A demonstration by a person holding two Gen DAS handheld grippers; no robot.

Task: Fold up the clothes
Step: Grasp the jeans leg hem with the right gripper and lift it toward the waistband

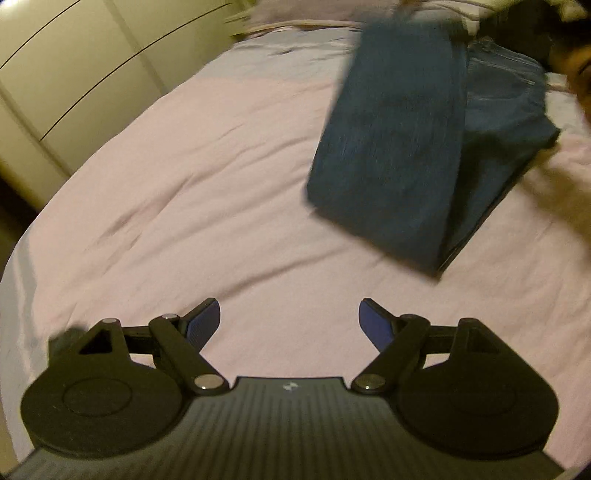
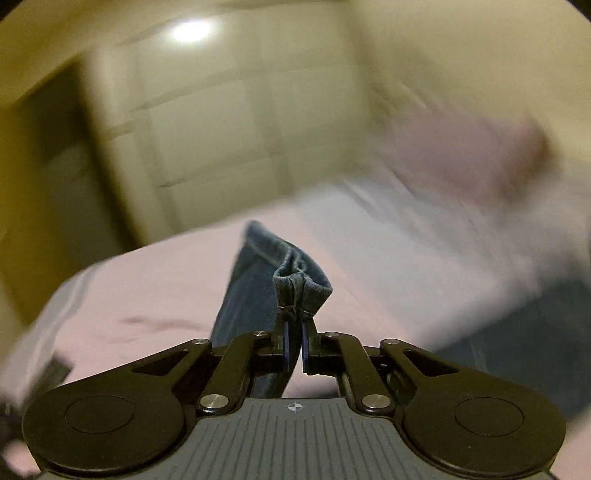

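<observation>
Nearest in the left wrist view, the left tongs [image 1: 289,321] stand released, fingers spread wide over bare pink bed sheet [image 1: 177,192] with open cloth all around them. Toward one o'clock, well apart from them, lies one pair of blue jeans [image 1: 402,147], partly folded, a leg panel lifted and blurred above the rest. The sheet's edge curves away at nine o'clock, with pale wardrobe doors [image 1: 55,74] beyond at ten o'clock.

In the right wrist view, the right tongs [image 2: 295,321] are clenched on a bunched hem of the jeans [image 2: 255,280], which hang down toward the bed. Past them at twelve o'clock the room is blurred; one ceiling light [image 2: 190,31] glows at eleven o'clock.
</observation>
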